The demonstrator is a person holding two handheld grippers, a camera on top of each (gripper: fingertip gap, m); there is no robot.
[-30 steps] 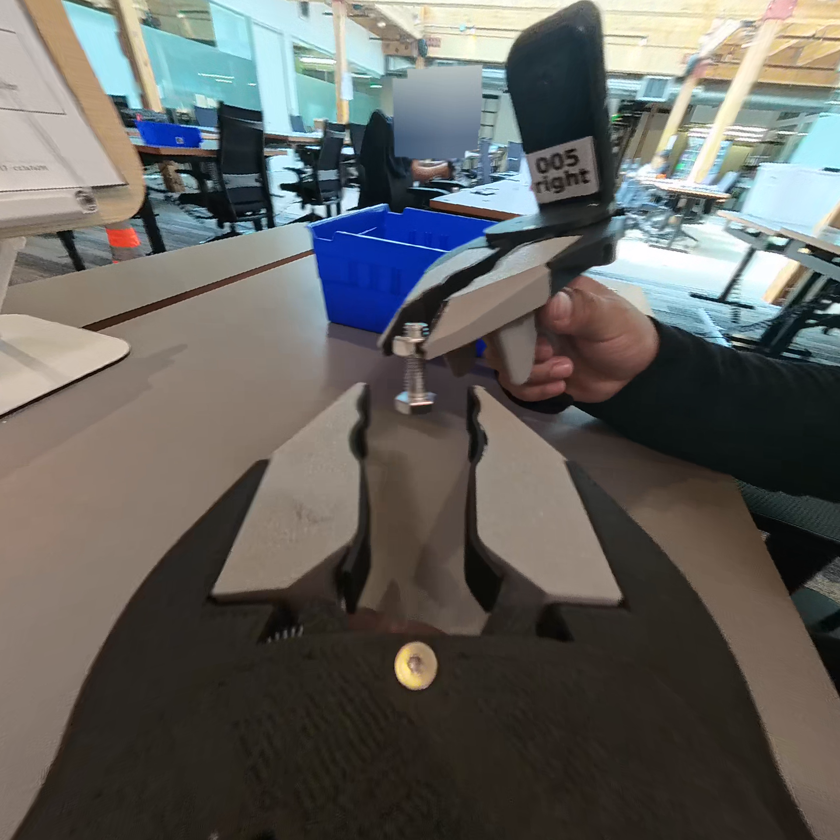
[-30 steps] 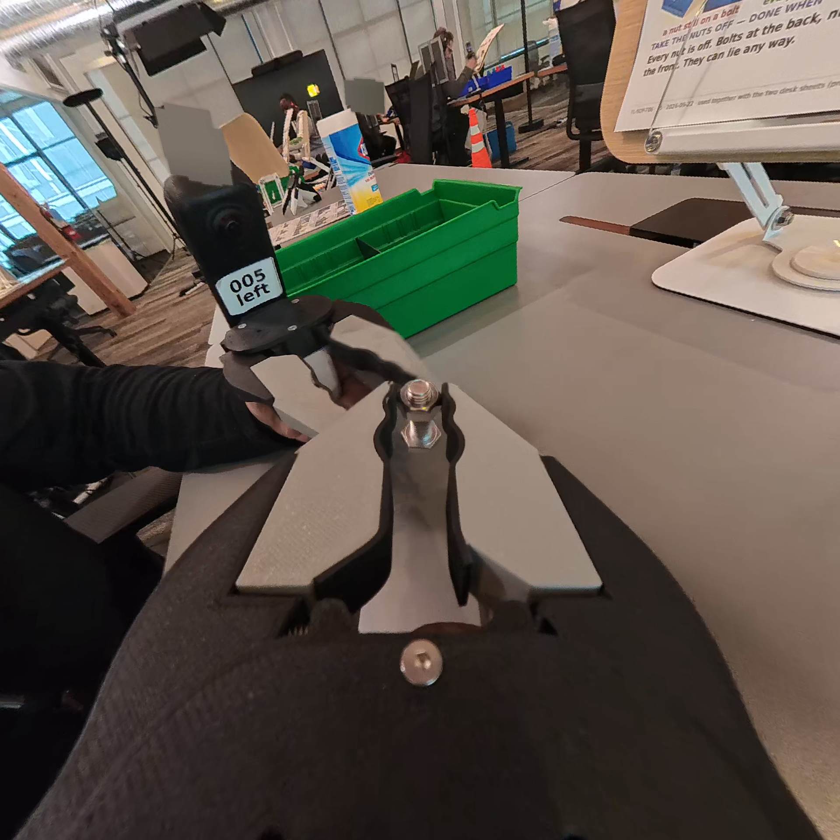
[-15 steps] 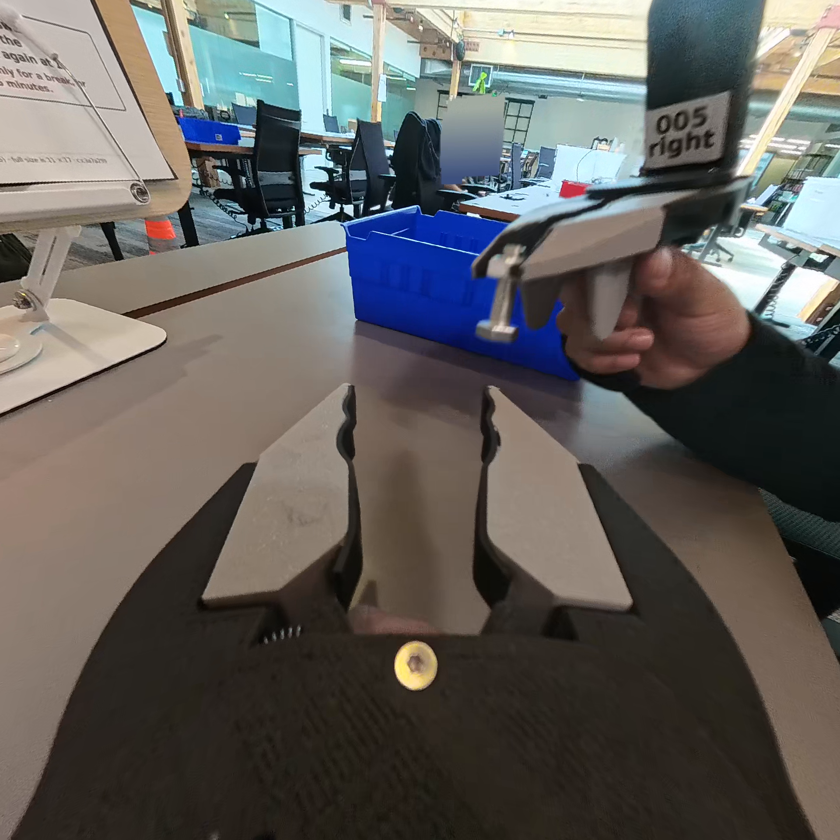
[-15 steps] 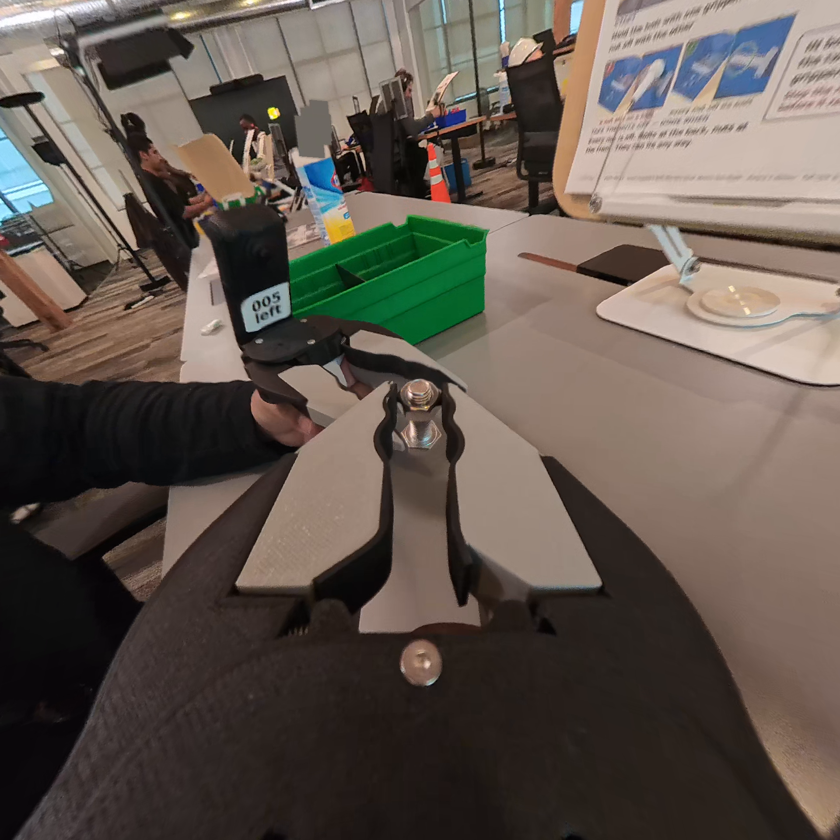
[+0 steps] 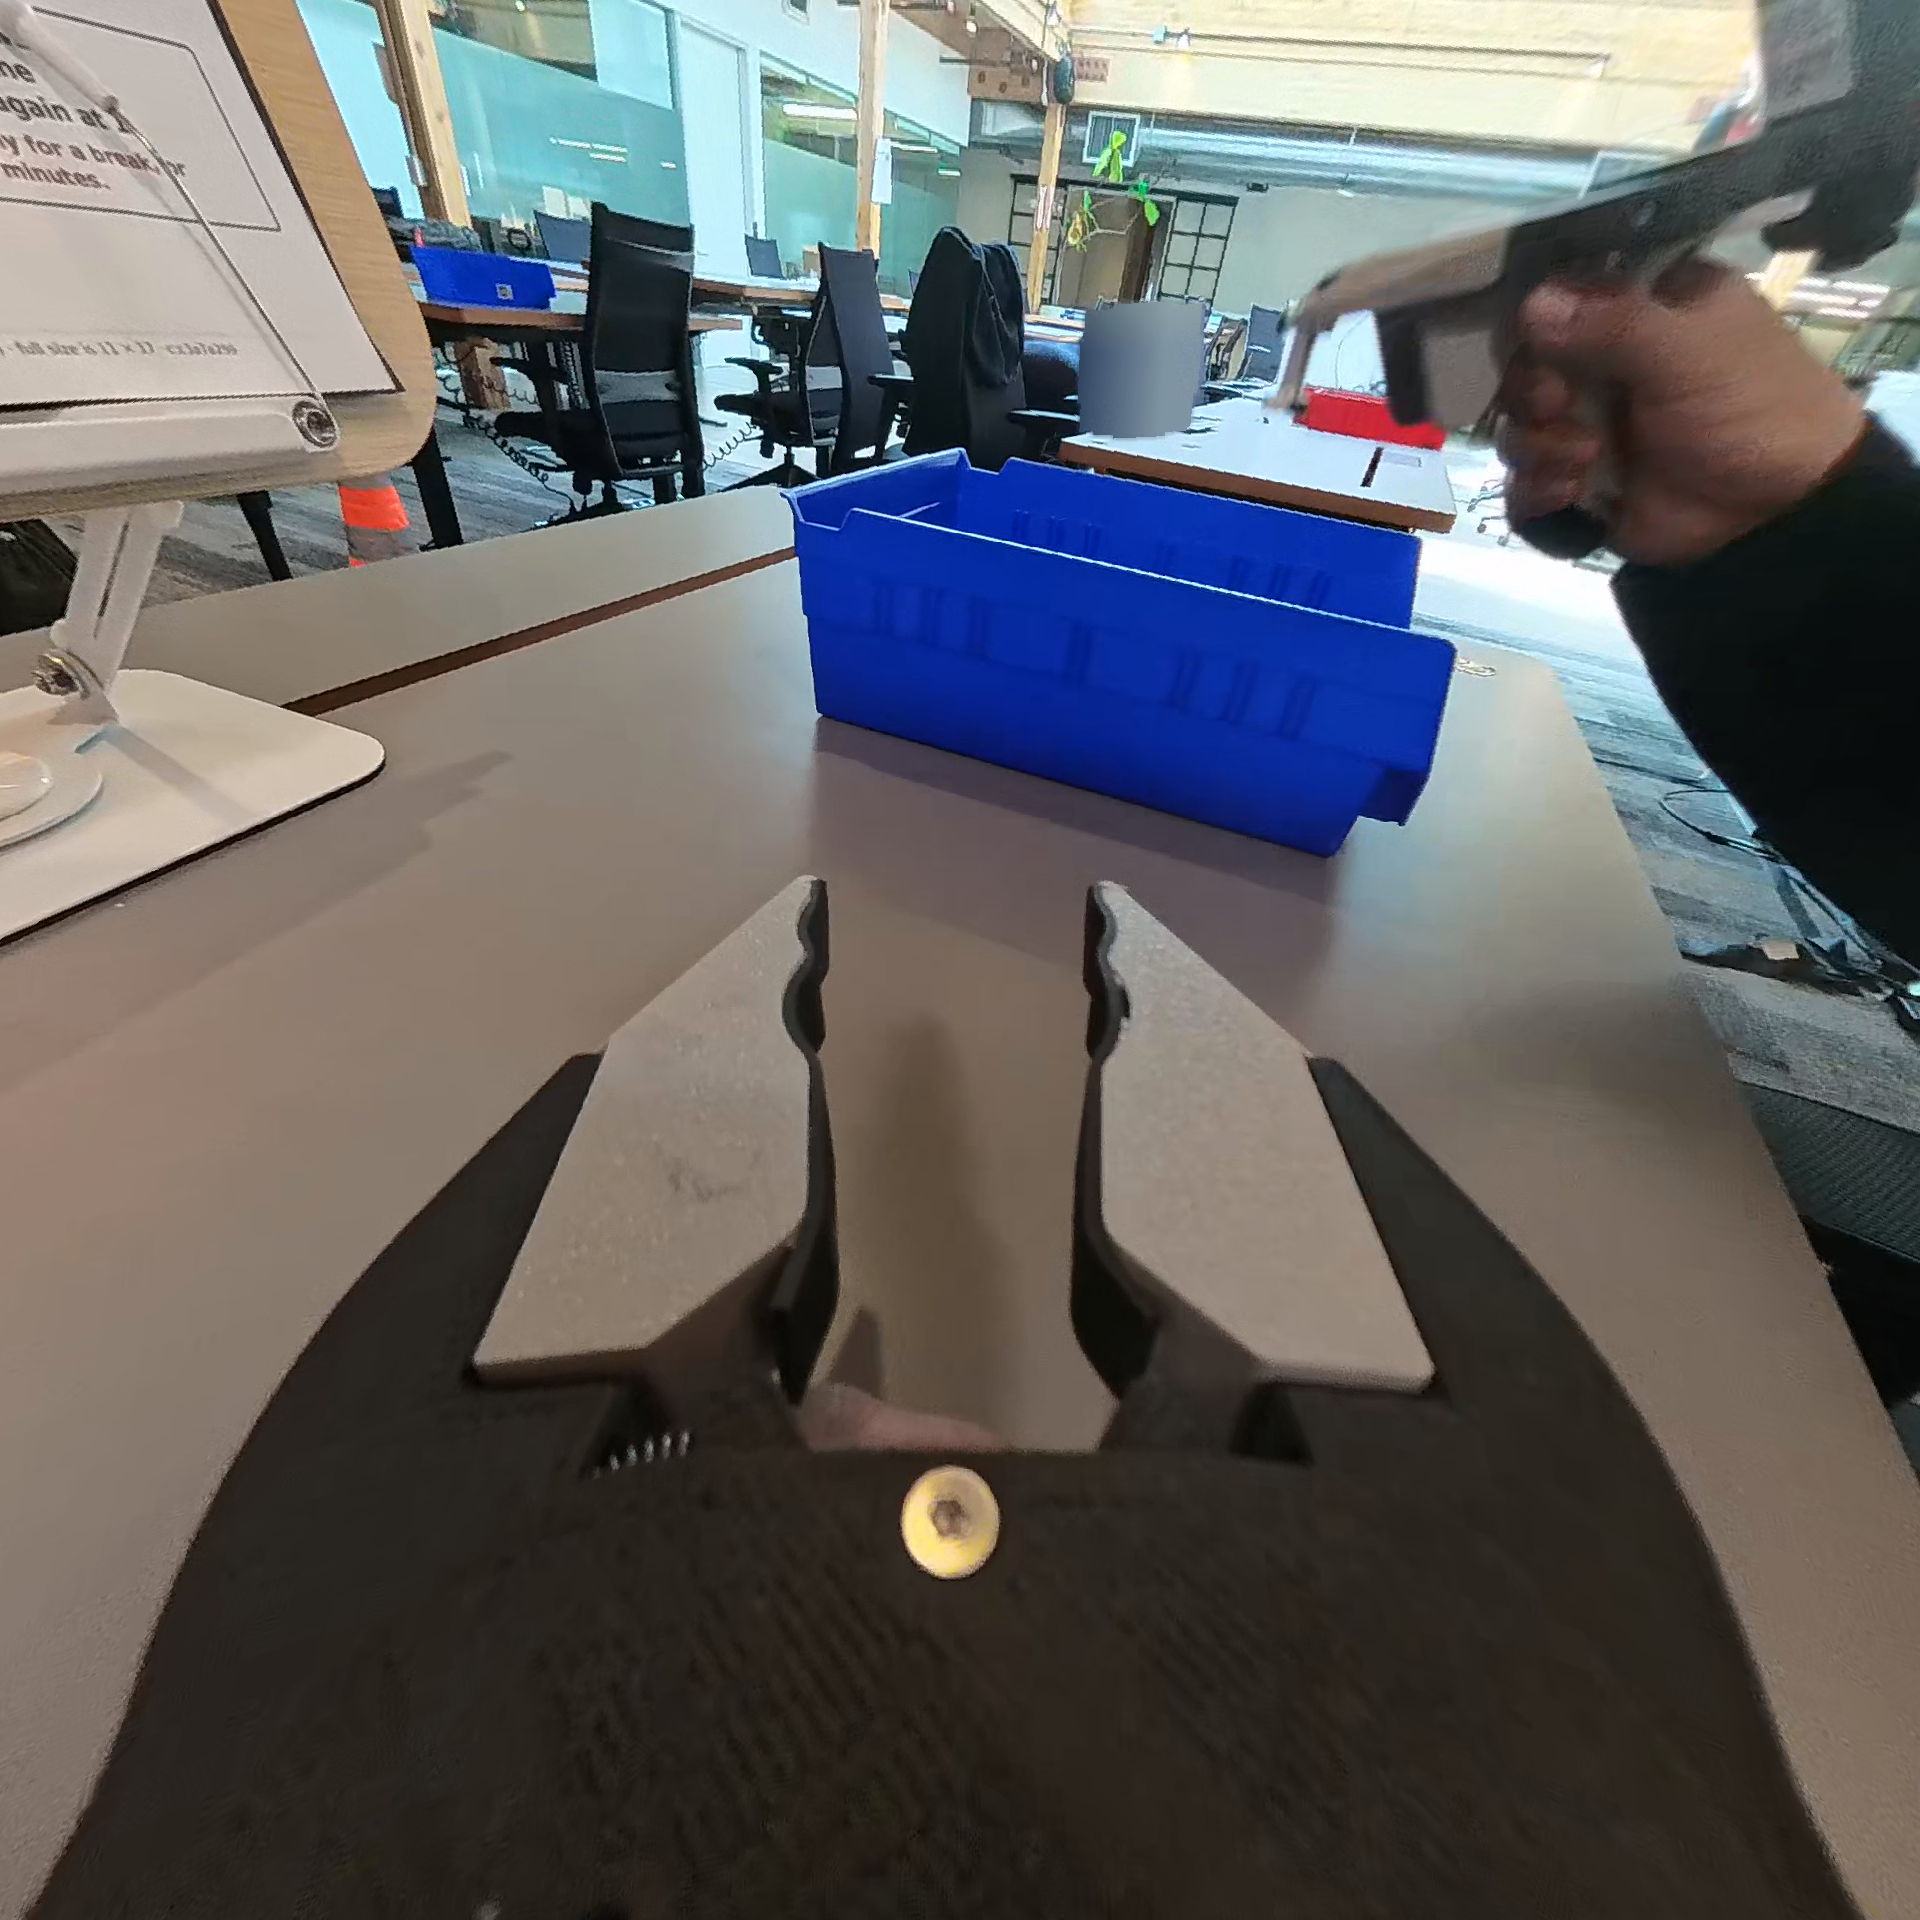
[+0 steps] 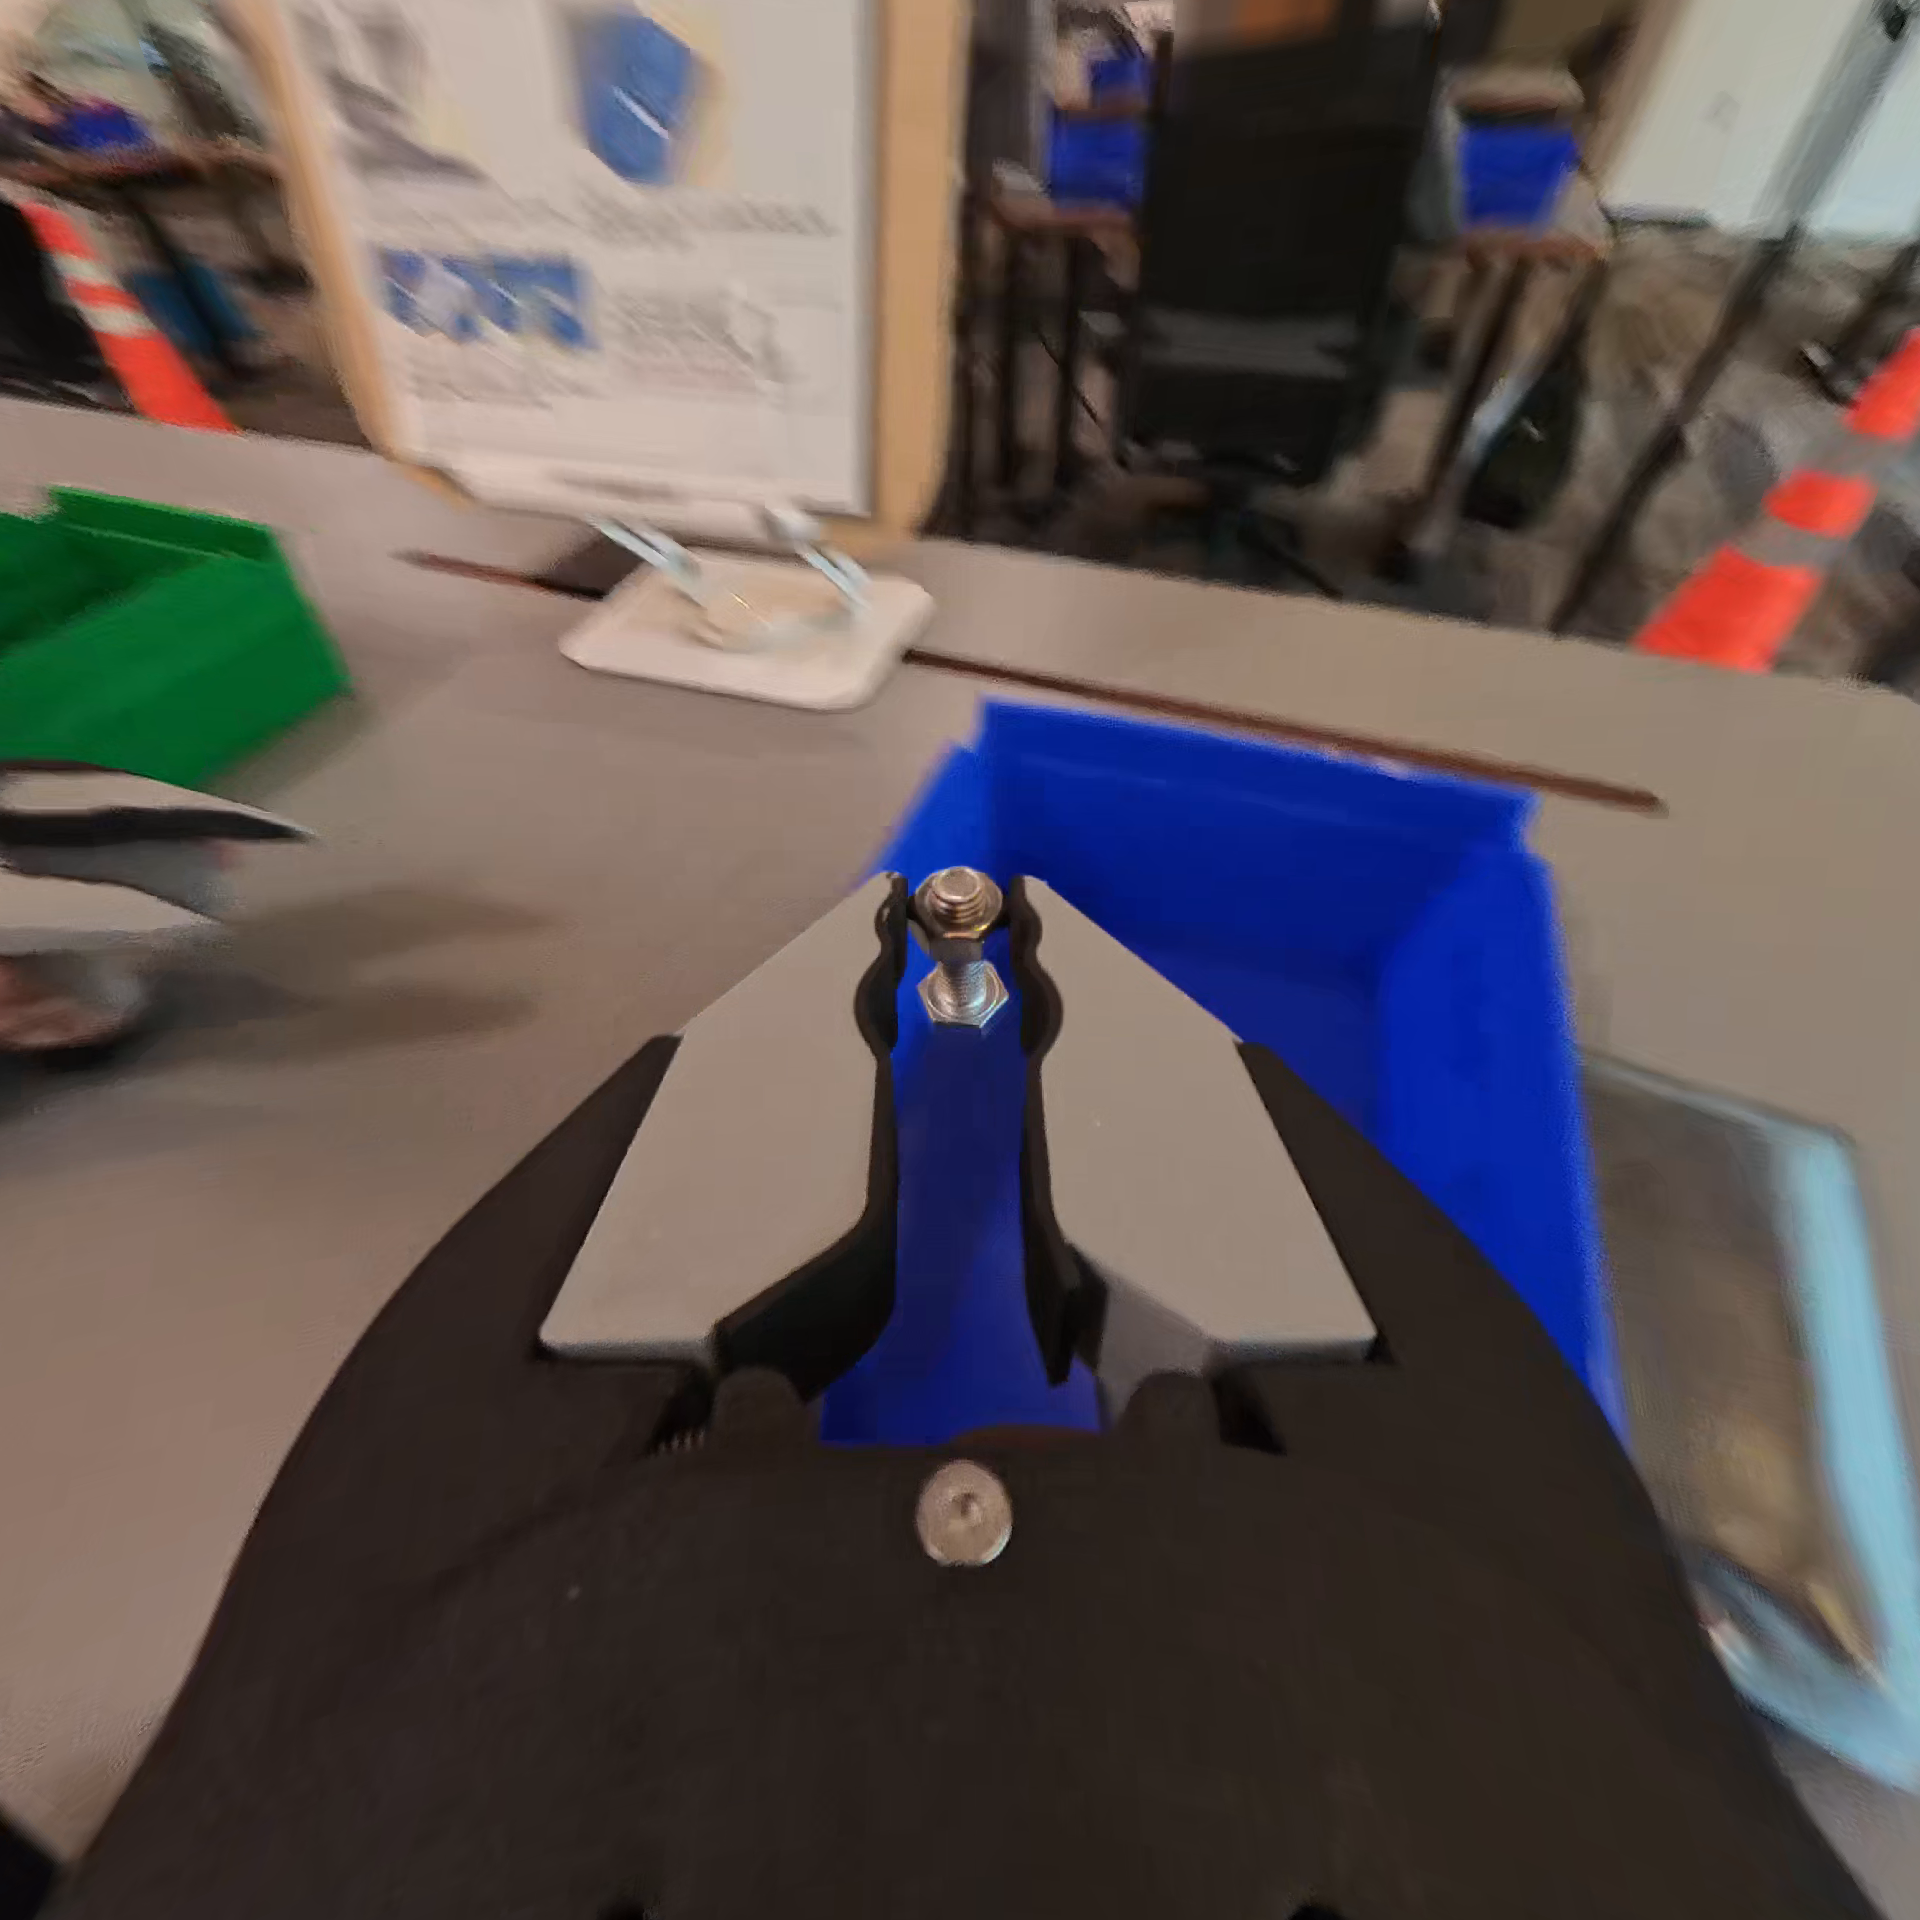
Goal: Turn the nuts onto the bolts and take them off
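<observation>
My right gripper [image 6: 956, 914] is shut on a steel nut [image 6: 956, 928] threaded near the end of a bolt [image 6: 961, 1003]. The bolt's head hangs down over the open blue bin [image 6: 1455, 935]. In the left wrist view the right gripper [image 5: 1311, 308] is high at the upper right, held by a hand, above and beyond the blue bin [image 5: 1112, 665]. The bolt [image 5: 1294, 358] shows there only as a blur. My left gripper [image 5: 956, 914] is open and empty above the grey table [image 5: 520, 831]. It shows blurred at the left edge of the right wrist view [image 6: 135, 842].
A green bin [image 6: 156, 644] stands at the far left of the table. A white stand base [image 5: 156, 769] carries an instruction board [image 6: 623, 260] at the back. A clear plastic item [image 6: 1745, 1351] lies right of the blue bin. Office chairs and orange cones stand beyond the table. The grippers' ends are close to 30 cm from one another.
My right gripper has lifted the nut and bolt off the table in front of my left gripper and swung it right, over the blue bin. My left gripper stays open.
</observation>
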